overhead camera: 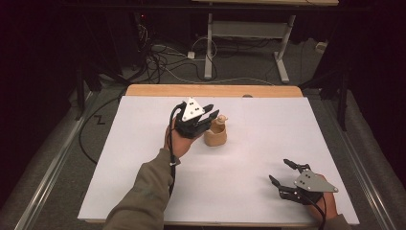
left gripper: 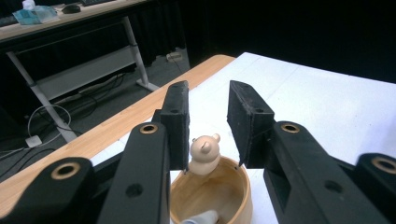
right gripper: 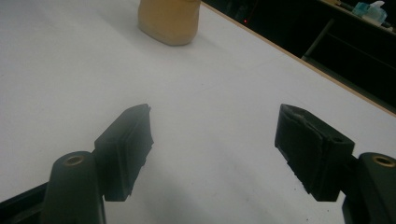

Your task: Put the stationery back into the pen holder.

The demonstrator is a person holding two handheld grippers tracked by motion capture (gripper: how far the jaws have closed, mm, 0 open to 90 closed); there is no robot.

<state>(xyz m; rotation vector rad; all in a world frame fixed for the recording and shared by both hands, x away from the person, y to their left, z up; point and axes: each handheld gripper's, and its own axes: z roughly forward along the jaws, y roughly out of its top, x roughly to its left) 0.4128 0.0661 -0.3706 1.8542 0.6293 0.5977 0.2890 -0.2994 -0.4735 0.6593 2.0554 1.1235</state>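
My left gripper [overhead camera: 209,113] sits right over the cup [overhead camera: 215,136] near the middle of the white sheet [overhead camera: 143,143], jaws a little apart. In the left gripper view the bear head [left gripper: 204,154] on the cup's rim [left gripper: 245,186] stands between my pads [left gripper: 177,121], just against the left one, clear of the right, so nothing is clamped. Something grey [left gripper: 201,218] lies inside the cup; I can't tell what. My right gripper [overhead camera: 282,173] rests low at the near right corner, well away from the cup, jaws wide apart over bare sheet.
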